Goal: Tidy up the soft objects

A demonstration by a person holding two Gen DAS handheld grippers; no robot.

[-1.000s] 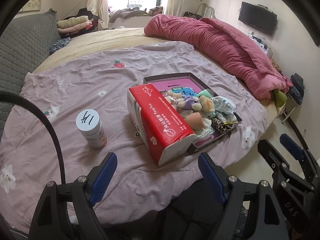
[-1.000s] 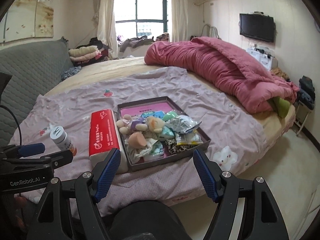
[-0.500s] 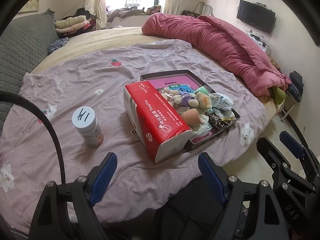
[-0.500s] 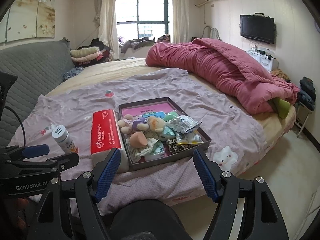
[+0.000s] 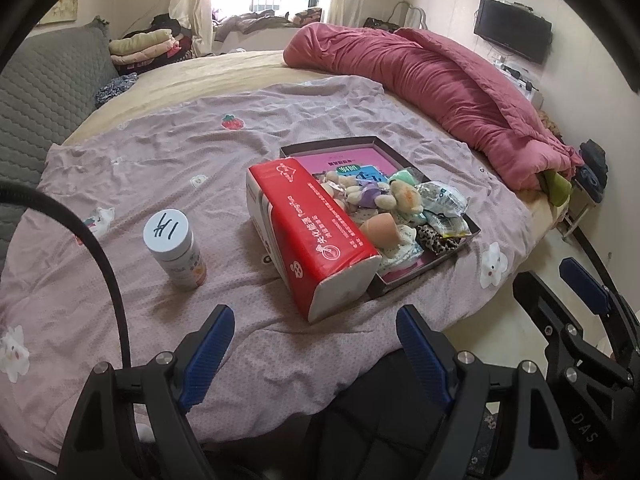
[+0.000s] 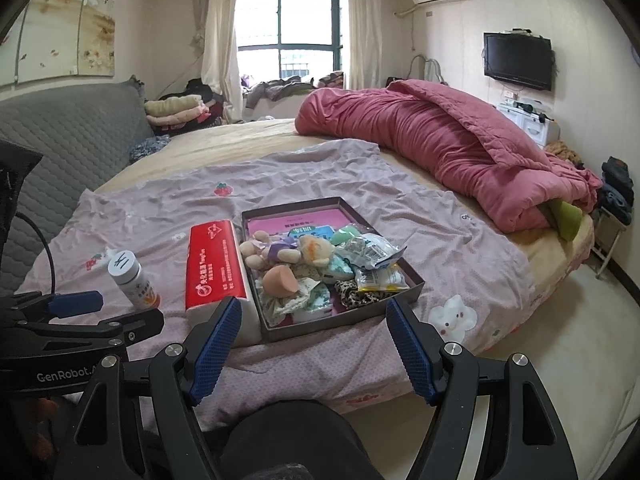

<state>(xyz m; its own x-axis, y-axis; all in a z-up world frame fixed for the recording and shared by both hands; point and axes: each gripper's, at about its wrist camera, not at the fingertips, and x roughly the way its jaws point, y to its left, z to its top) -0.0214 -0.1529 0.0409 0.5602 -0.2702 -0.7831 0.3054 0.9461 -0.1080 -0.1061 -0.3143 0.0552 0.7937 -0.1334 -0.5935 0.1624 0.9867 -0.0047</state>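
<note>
A shallow dark box [image 6: 416, 280] [image 5: 472, 229] lies on the bed and holds several soft items: small plush toys [image 6: 316, 250] [image 5: 406, 196], a peach sponge [image 6: 280, 280] [image 5: 382, 228], a leopard scrunchie [image 6: 354, 298] and plastic packets [image 6: 370, 252]. A red tissue pack [image 6: 214, 258] [image 5: 316, 224] lies against the box's left side. My left gripper [image 5: 316, 354] is open and empty, near the bed's front edge. My right gripper [image 6: 314, 346] is open and empty, before the box. Each gripper shows in the other's view, the left [image 6: 76, 320], the right [image 5: 576, 312].
A white-capped bottle [image 5: 174, 244] [image 6: 132, 276] stands left of the tissue pack. A rolled pink quilt [image 6: 440, 140] lies across the far right of the bed. A grey headboard [image 6: 60, 136] is at the left. The bed edge and floor [image 6: 560, 340] are at the right.
Both views have drifted slightly; the box and tissue pack sit a little higher and nearer the centre in the frames. Both grippers stay open and nothing on the bed has moved.
</note>
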